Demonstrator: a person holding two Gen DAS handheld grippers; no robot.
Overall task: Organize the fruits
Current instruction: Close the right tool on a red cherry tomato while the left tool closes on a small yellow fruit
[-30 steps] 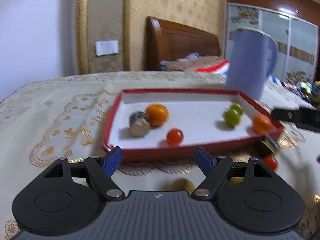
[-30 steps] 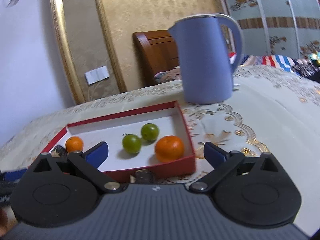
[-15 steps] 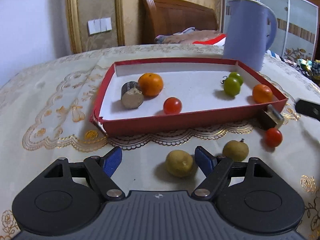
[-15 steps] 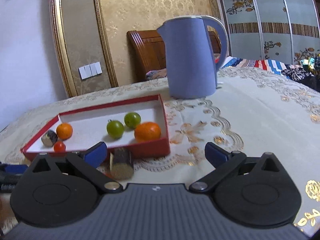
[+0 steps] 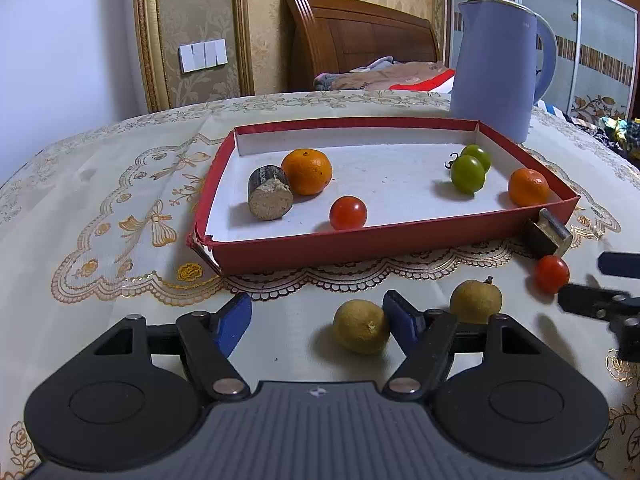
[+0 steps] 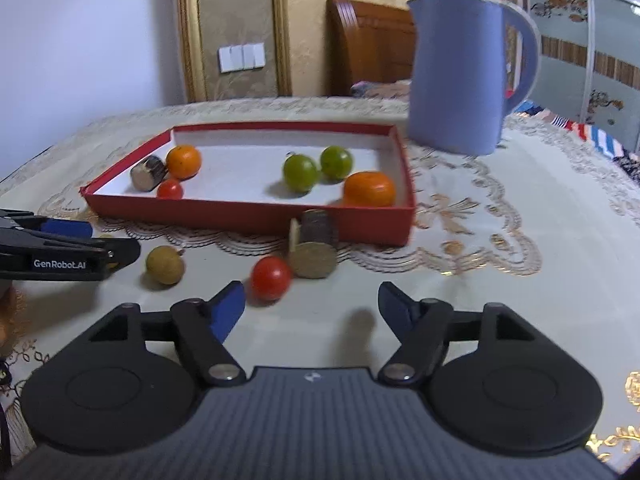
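Fruits lie partly inside the red tray [image 5: 400, 240] and partly on the embroidered tablecloth [image 5: 100, 200] in front of it. In the tray there are 2 oranges [image 5: 307, 171], 2 green fruits [image 5: 467, 173], 1 red tomato [image 5: 348, 212] and a brown cylinder piece [image 5: 269, 198] that touches the left orange. Outside, near the front wall of the tray, lie a yellow lemon [image 5: 361, 331], a round yellowish fruit [image 5: 475, 302], a second tomato [image 5: 552, 273] and another cylinder piece [image 6: 314, 250] beside the tray's right corner. A blue kettle [image 5: 494, 72] stands behind the tray.

The left gripper [image 5: 318, 318] has its jaws partly open; they were just closing. The lemon sits between them, just beside the right pad, but no grip is visible. The right gripper [image 6: 312, 306] is also about half open after closing quickly, with nothing between its pads; the second tomato lies just ahead of its left pad.
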